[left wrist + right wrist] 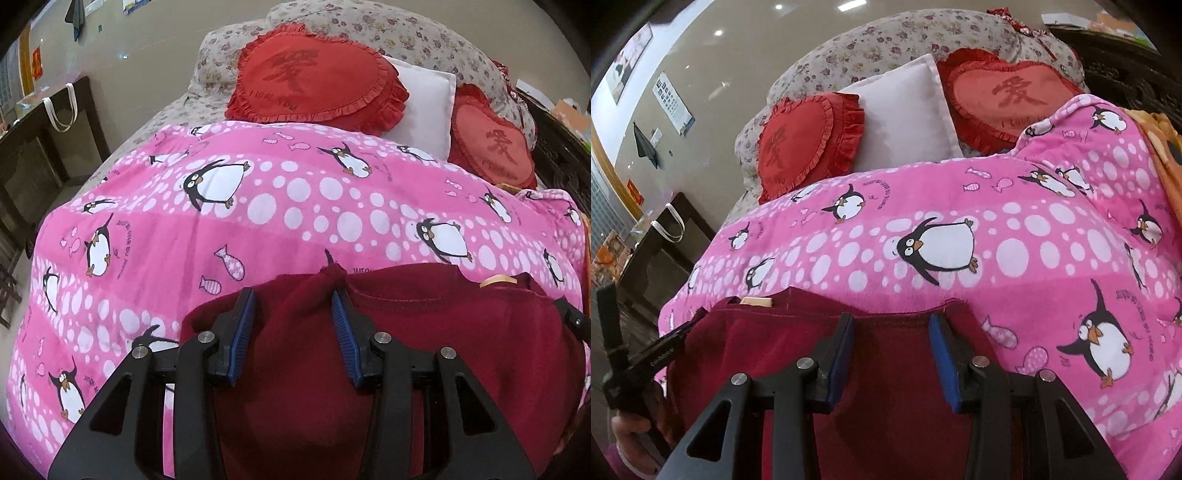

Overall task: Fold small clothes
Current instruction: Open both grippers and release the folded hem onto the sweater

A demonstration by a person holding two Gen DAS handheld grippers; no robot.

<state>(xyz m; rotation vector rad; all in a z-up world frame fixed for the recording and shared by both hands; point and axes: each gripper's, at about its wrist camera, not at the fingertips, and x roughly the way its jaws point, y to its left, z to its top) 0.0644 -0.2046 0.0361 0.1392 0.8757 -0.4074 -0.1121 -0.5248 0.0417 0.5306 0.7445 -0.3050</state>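
The dark red garment point(461, 332) runs below the bottom edge in both views. The small print on the wall chart point(675, 107) is too small to read.

A dark red garment point(820, 343) lies on the pink penguin blanket point(1015, 258), its hemmed edge just past the right hand-held gripper point(892, 321). The blue pads point(942, 354) stand apart over the cloth. Beyond the blanket, a white pillow point(908, 122) sits between two red heart cushions point(801, 144).

I count, at my twelve o'clock: two red heart cushions point(314, 74) point(491, 144); one white pillow point(424, 107); one pink penguin blanket point(258, 206); one maroon garment point(461, 332) at six; two grippers point(293, 301) point(892, 325).
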